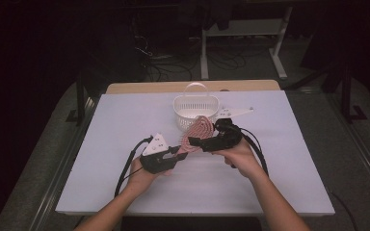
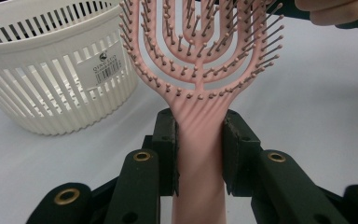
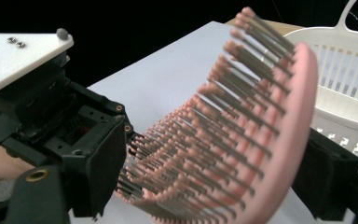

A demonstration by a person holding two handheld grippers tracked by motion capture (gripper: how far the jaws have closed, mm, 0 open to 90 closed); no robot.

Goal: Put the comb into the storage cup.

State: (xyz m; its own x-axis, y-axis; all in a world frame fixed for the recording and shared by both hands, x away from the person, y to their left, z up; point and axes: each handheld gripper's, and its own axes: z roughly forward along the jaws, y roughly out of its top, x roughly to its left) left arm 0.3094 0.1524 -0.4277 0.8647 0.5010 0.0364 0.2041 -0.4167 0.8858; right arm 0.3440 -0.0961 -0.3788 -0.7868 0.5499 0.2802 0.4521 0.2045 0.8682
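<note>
The pink hairbrush [image 2: 200, 70] is being clamped at its handle by the left hand-held gripper [image 2: 199, 149] while the right hand-held gripper [image 3: 214, 186] is straddling its head without visibly pinching, so it is being risked twisting loose short of the white basket [image 1: 196, 108]

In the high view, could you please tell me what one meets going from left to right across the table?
Left gripper → pink hairbrush → right gripper's black body in the person's hand. The white basket stands farther back, above the hairbrush, so it has no clear place in this order.

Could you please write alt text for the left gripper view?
The left gripper clamps the handle of a pink vented hairbrush, bristles facing the camera. A white slatted basket stands on the white table at upper left.
</note>
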